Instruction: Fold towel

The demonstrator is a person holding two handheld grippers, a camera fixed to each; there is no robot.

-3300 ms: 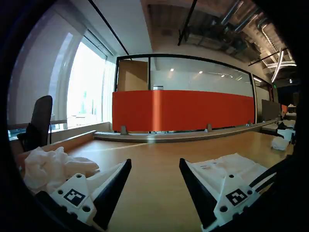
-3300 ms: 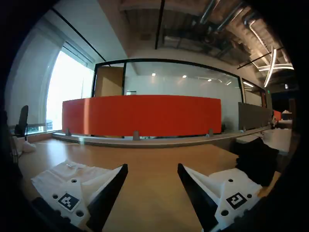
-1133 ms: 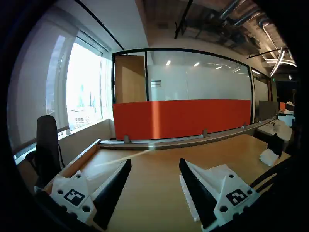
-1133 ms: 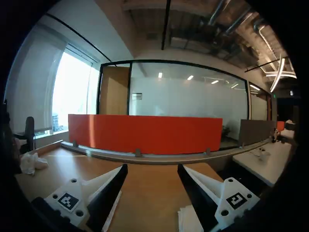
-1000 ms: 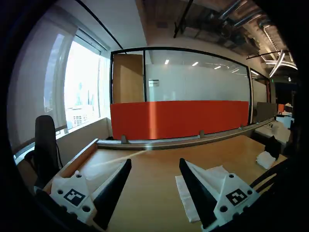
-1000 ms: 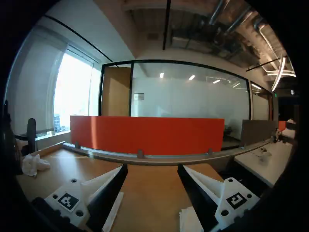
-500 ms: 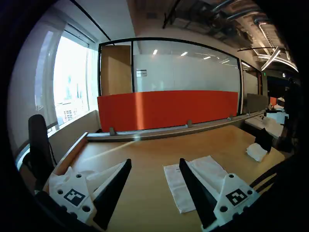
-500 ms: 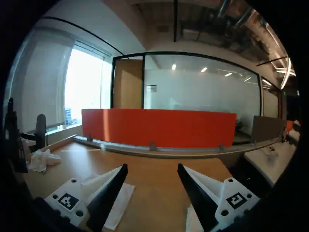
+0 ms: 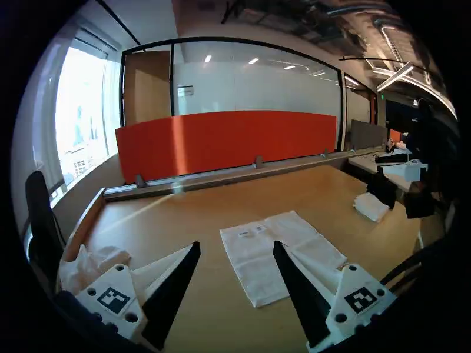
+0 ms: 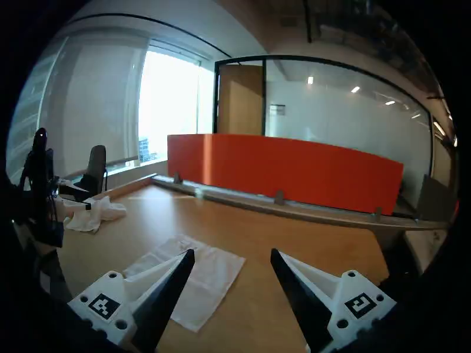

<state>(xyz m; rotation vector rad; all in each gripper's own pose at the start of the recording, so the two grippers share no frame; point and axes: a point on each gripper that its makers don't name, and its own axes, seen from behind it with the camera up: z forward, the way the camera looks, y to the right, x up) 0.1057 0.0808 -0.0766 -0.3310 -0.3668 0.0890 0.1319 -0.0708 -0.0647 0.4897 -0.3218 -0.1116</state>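
Overhead, in the left gripper view, the left gripper (image 9: 235, 247) hangs above the wooden table (image 9: 176, 217) with its two fingers spread wide and nothing between them, angled down at the white towel (image 9: 250, 259). The towel lies flat and smooth on the near side of the orange divider (image 9: 229, 138), well apart from it, its small labels on the edge toward the divider. That flat lay looks deliberate: it leaves every edge and corner free to be pinched for a first fold, which has not yet begun. A crumpled white cloth (image 9: 88, 265) sits toward the window end of the divider, probably waiting its turn, while a folded white cloth (image 9: 371, 206) rests toward the divider's opposite end, apparently finished work set out of the way. In the right gripper view, the right gripper (image 10: 231, 253) is likewise spread and empty, held clear of the table (image 10: 282, 241), with the towel (image 10: 206, 276) partly behind its left finger and the divider (image 10: 294, 167) running across beyond. Both tools appear posed to come down on the towel's near edge together.
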